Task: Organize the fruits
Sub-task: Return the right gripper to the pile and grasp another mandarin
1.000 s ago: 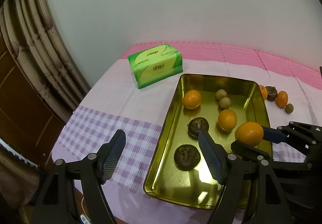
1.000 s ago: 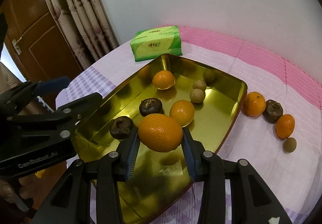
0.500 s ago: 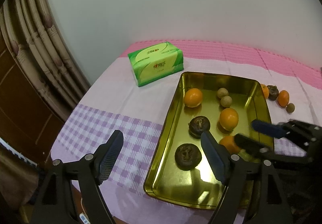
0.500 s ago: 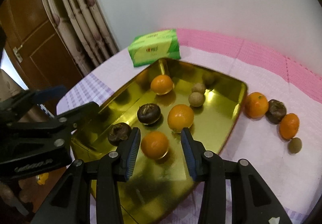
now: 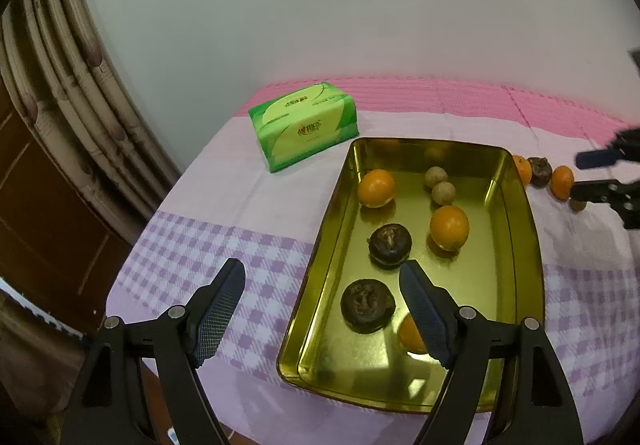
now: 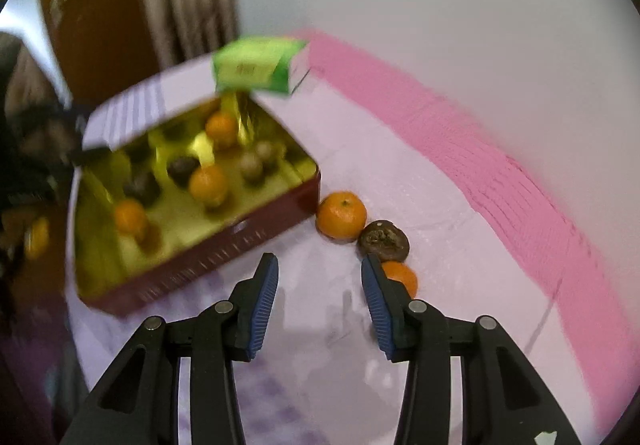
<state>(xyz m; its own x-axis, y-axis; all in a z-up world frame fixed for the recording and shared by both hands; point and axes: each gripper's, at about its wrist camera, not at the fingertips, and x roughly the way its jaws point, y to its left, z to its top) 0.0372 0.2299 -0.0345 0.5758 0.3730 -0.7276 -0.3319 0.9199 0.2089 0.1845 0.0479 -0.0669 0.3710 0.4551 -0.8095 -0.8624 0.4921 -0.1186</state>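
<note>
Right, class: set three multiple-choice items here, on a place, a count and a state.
1. Where is the green tissue pack? A in the tray; B on the cloth beyond the tray; C in a gripper.
2. How many oranges lie in the tray? A one; B five; C three.
3. The right gripper is: A open, empty; B shut on an orange; C shut, empty.
Key: B, it sits past the far rim; C, three show inside; A, its jaws have just been opening, nothing between them.

Seven fruits lie in the tray (image 5: pixel 524 245); tissue box (image 5: pixel 304 125) behind its left corner.
</note>
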